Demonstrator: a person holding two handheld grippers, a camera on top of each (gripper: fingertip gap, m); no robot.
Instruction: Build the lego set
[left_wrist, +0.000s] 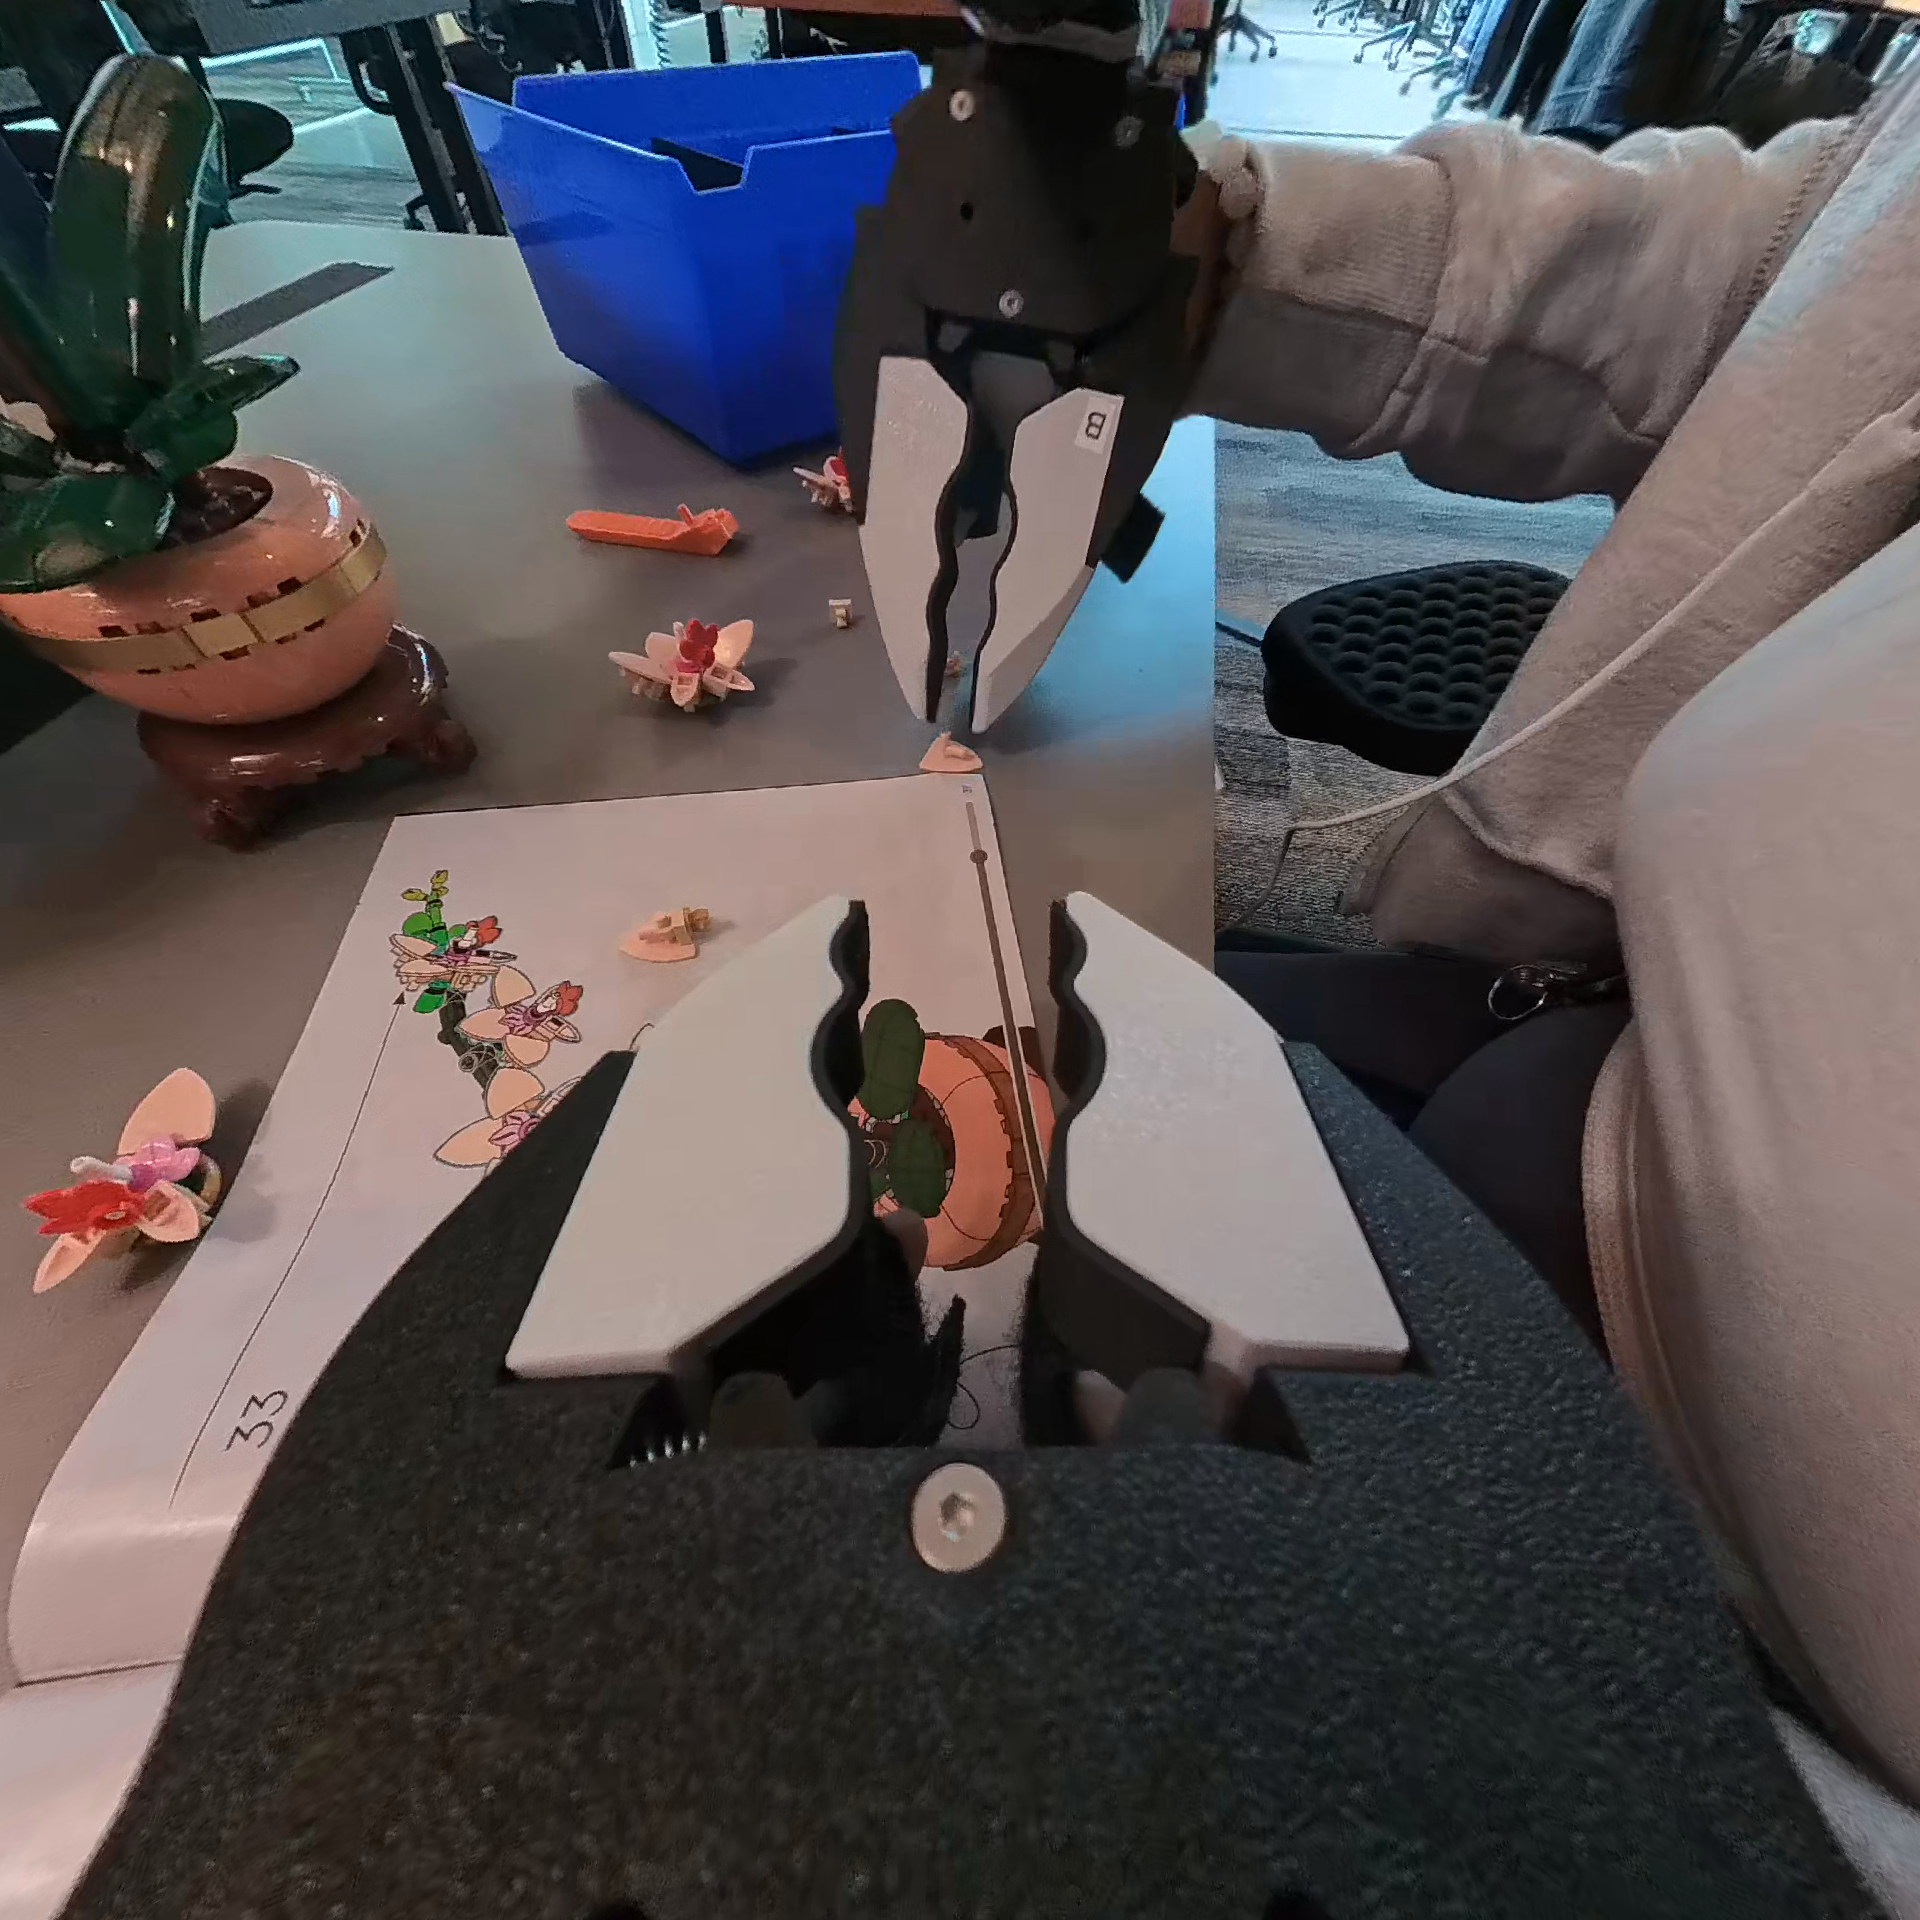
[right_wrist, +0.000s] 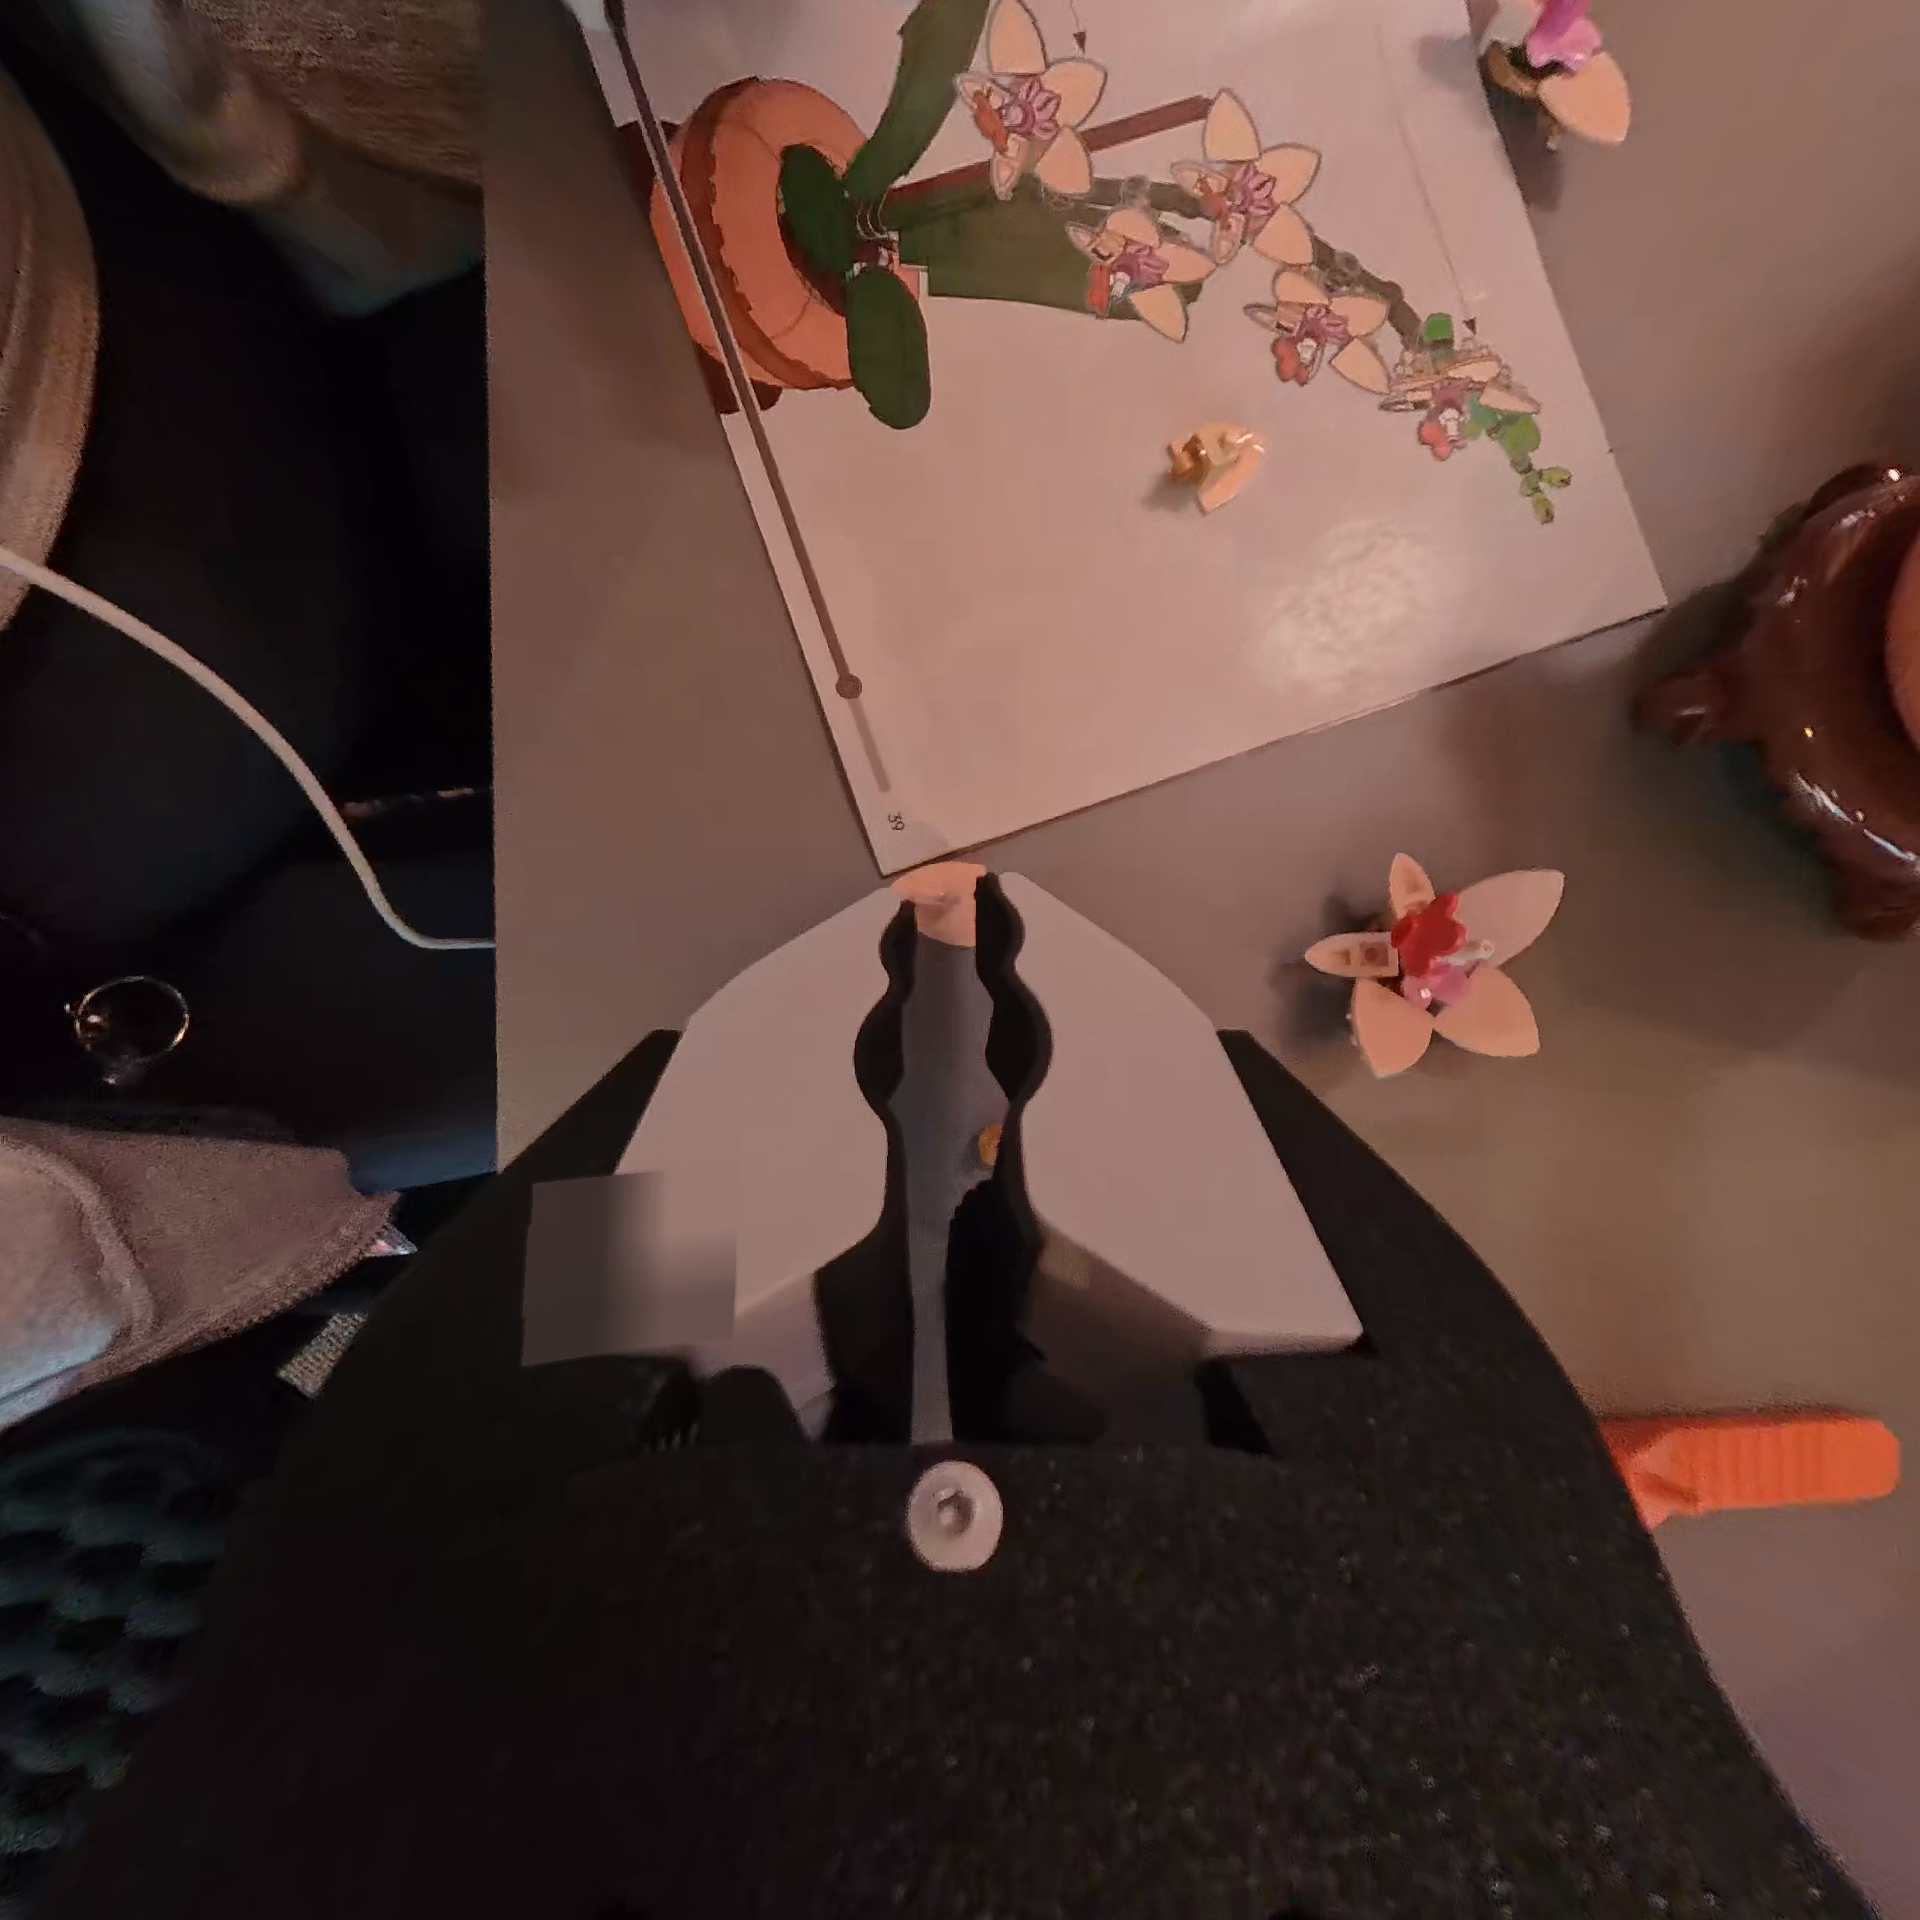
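I see a grey table (left_wrist: 499, 436) with my left gripper (left_wrist: 956, 925) held wide open above the instruction booklet (left_wrist: 582, 862), holding nothing. At 12 o'clock my right gripper (left_wrist: 954, 717) points down with only a thin gap between its tips, just over a small cream petal piece (left_wrist: 950, 754) at the booklet's corner; I cannot tell if it touches. A blue bin (left_wrist: 665, 260) sits at 11 o'clock, the lego flower pot (left_wrist: 208, 582) at 10. Office chairs stand behind.
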